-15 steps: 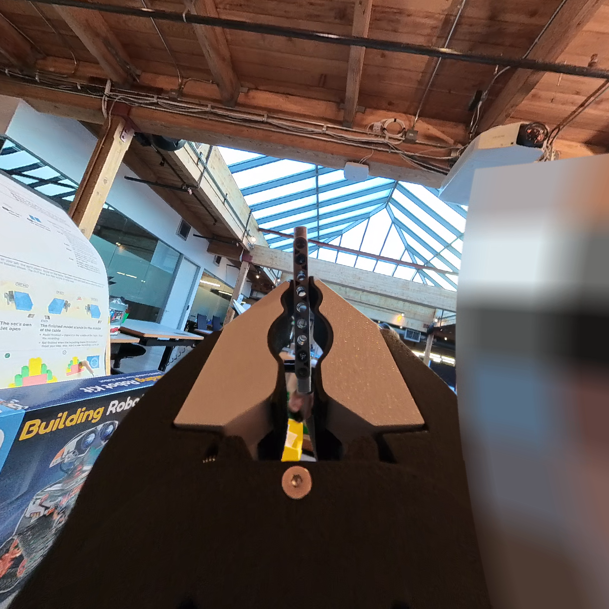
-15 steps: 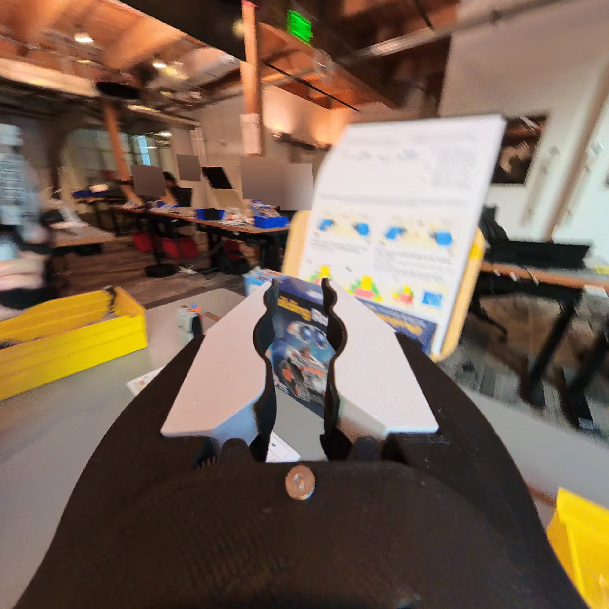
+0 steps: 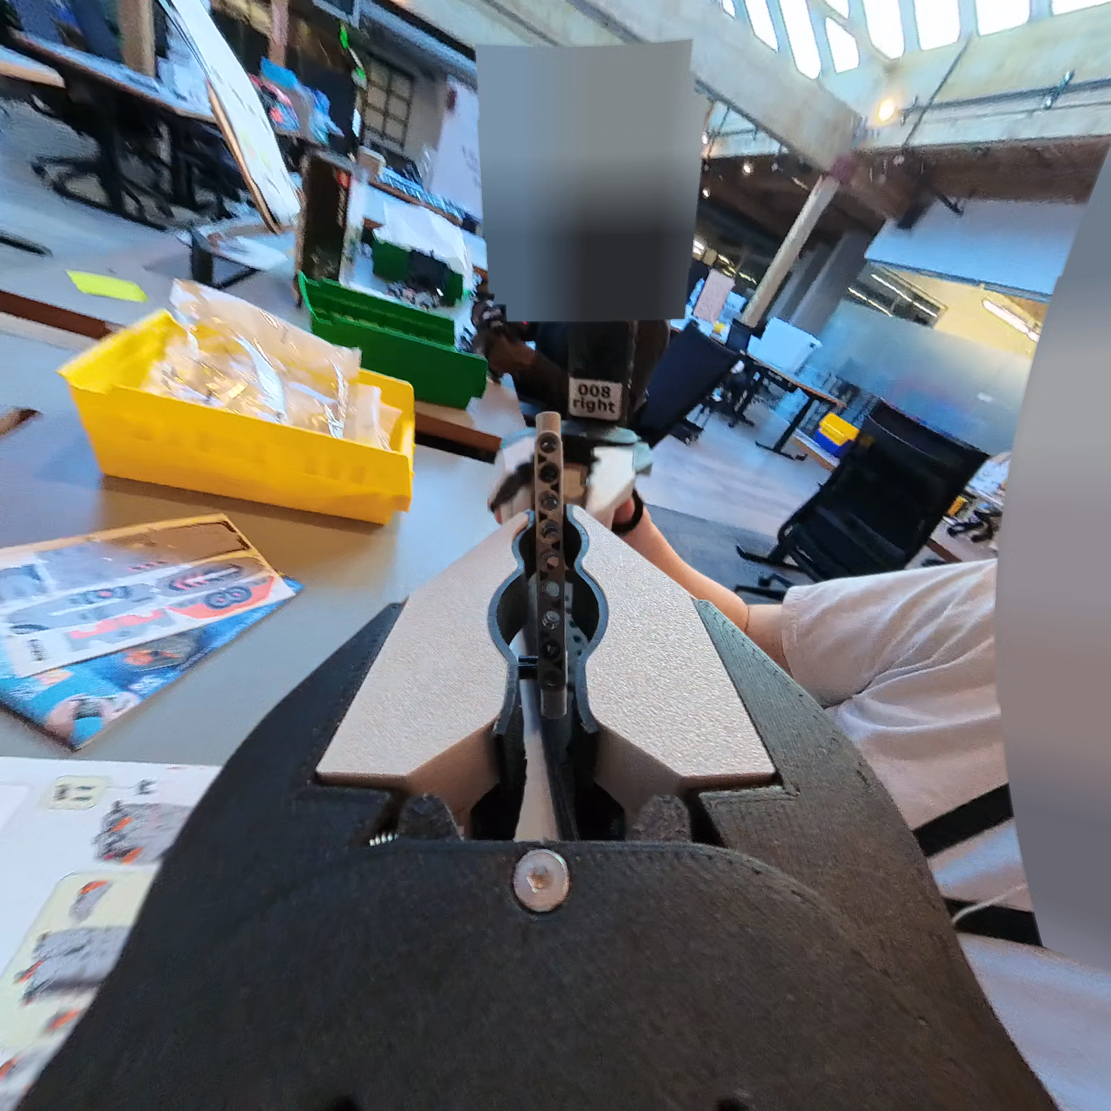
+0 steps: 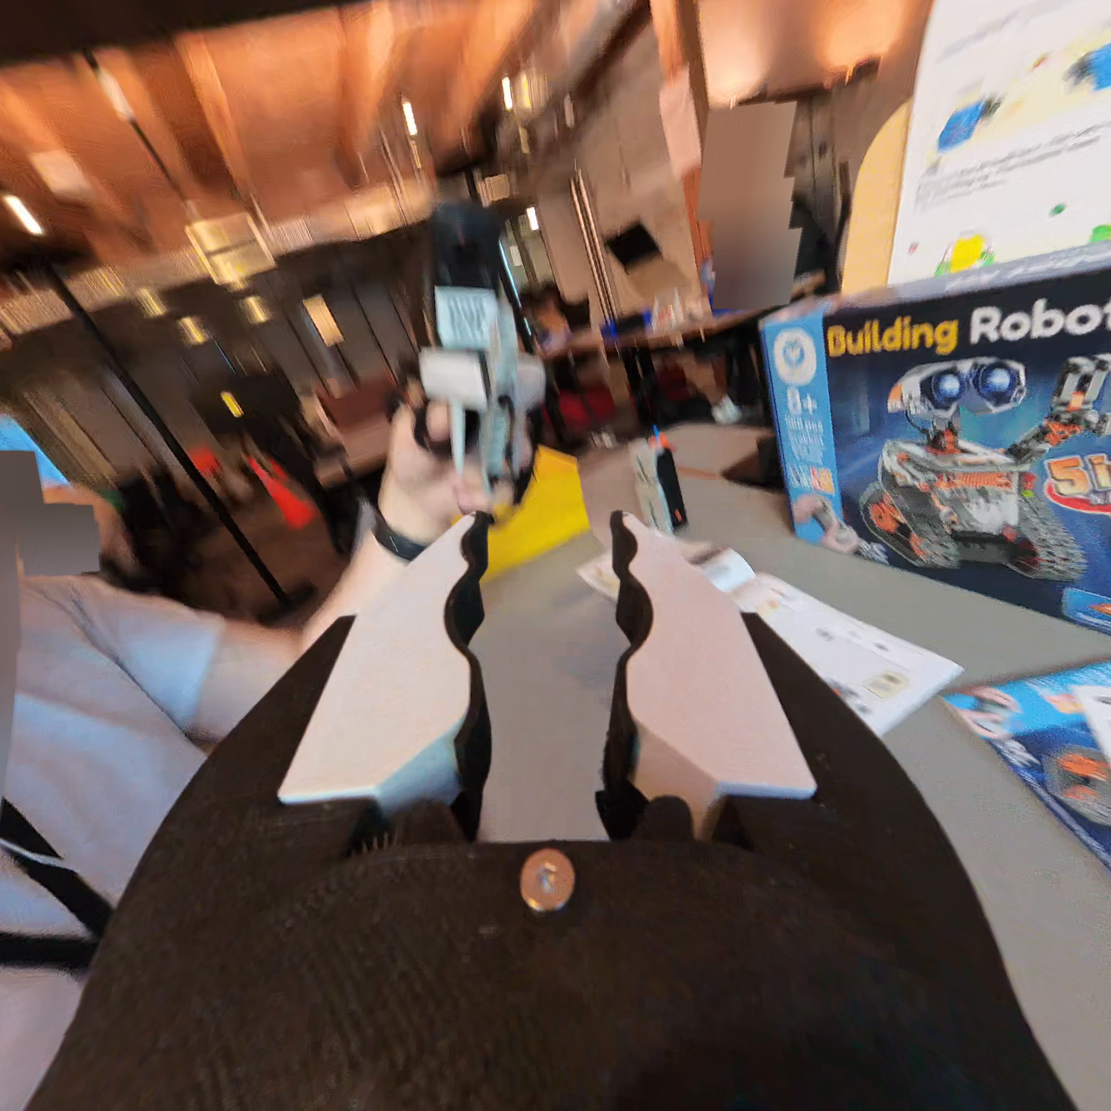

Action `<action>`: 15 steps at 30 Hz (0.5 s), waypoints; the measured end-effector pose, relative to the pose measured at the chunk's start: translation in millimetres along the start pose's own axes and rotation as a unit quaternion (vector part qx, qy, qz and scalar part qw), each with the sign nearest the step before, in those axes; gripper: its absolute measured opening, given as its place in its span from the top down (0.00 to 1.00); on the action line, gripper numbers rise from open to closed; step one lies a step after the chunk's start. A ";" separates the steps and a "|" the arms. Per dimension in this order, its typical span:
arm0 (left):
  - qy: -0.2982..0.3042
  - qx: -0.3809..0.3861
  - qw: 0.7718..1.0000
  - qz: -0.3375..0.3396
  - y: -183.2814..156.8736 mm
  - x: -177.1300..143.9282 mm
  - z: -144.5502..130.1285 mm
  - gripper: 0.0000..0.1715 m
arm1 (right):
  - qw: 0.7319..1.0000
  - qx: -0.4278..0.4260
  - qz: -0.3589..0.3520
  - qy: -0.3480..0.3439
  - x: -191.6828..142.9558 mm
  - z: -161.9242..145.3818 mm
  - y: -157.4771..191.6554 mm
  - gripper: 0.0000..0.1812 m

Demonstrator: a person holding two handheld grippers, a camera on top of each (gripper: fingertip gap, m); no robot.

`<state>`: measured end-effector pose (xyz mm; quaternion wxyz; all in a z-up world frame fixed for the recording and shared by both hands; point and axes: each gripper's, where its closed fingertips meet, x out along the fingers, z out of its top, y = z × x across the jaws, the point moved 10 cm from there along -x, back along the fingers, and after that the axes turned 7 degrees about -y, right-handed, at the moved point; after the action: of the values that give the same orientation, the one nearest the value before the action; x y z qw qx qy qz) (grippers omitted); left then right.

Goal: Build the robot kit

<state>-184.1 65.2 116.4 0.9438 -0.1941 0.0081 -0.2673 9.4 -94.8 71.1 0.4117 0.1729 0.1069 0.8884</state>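
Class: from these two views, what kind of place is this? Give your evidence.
Probably a shared workshop or makerspace: rows of worktables, a yellow parts bin of bagged pieces, and a robot building kit box.

- My left gripper (image 3: 550, 529): black, coarse-textured printed body, broad and rounded toward the camera, with one silver screw at its centre.
- Its two fingers (image 3: 433, 673) are pale grey wedges with grainy flat tops; the inner edges are lined in black and cut in a wavy, scalloped outline.
- My right gripper (image 4: 544, 532): same build, with a black body, a central silver screw and pale fingers (image 4: 391, 679) with black scalloped linings.
- Seen from the left wrist view, the right gripper carries a small white label on its black upper housing.
- I wear a white short-sleeved shirt (image 3: 890, 649), a dark wristband (image 4: 397, 544) and dark straps across the torso.
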 end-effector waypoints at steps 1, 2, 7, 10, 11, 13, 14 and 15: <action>0.010 -0.009 1.000 -0.009 2.4 12.6 -6.7 0.97 | 0.999 0.026 0.008 -0.038 -5.7 4.2 -3.5 0.78; 0.010 -0.016 1.000 -0.017 4.3 23.3 -12.3 0.97 | 0.998 0.041 0.008 -0.056 -9.5 7.8 -7.4 0.80; 0.031 -0.030 0.999 -0.034 6.6 53.1 -30.9 0.97 | 0.995 0.060 0.032 -0.079 -8.6 25.6 -11.7 0.82; 0.024 -0.025 0.999 -0.032 4.8 56.7 -32.0 0.97 | 0.996 0.059 0.048 -0.047 -5.8 29.0 -8.5 0.84; 0.019 -0.022 0.999 -0.031 3.9 56.6 -31.3 0.97 | 0.997 0.054 0.042 -0.034 -5.4 28.7 -8.2 0.85; 0.015 -0.011 0.999 -0.030 1.6 56.6 -30.4 0.97 | 0.998 0.039 0.048 -0.014 -3.8 28.1 -4.9 0.86; 0.018 -0.008 0.999 -0.032 0.3 57.3 -30.4 0.97 | 0.998 0.035 0.055 -0.006 -2.4 27.9 -2.6 0.85; 0.019 -0.004 0.999 -0.032 -0.7 58.2 -30.6 0.97 | 0.998 0.032 0.061 0.003 -0.8 28.1 -0.9 0.87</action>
<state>-138.2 24.0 93.6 0.9335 -0.1932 0.0214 -0.3013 21.6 -93.5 96.4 0.3510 0.1896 0.1263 0.9082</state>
